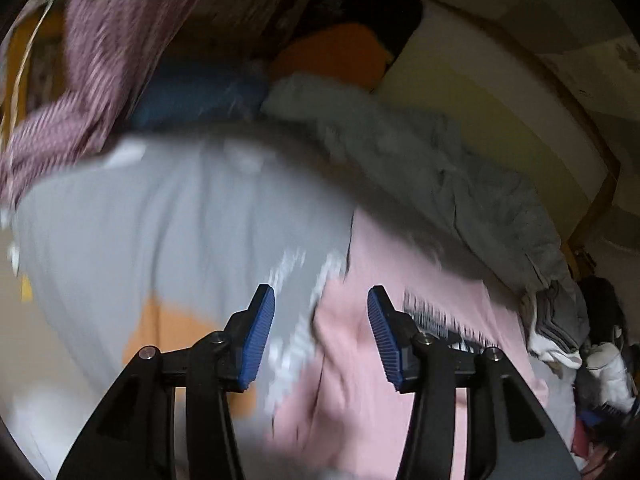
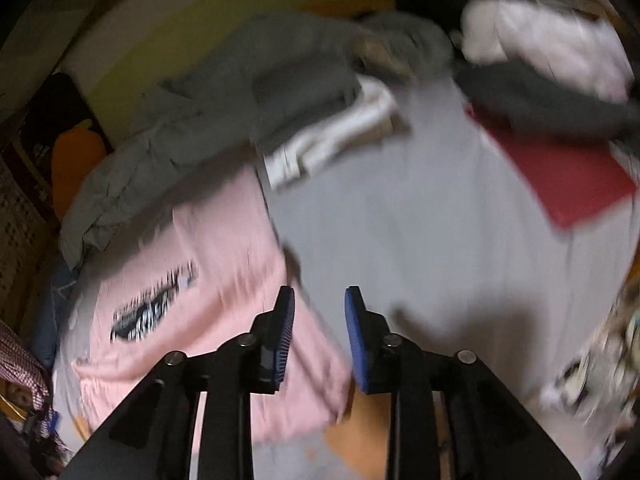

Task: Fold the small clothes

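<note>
Both blue-padded tools hang spread and empty: my left hand-held gripper [image 1: 321, 334], my right hand-held gripper [image 2: 320, 336]. Below lies the pink garment [image 2: 224, 264] on the bed's grey sheet [image 2: 420, 220], grey clothes [image 2: 224, 92] at eleven o'clock. Fold released, I judge; next, pick another piece.

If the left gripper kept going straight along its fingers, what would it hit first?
Most likely the pink garment, near its edge against the grey sheet. The left gripper is open with nothing between its pads. The picture is blurred and depth is unclear, so it could land on the sheet beside that edge instead.
</note>
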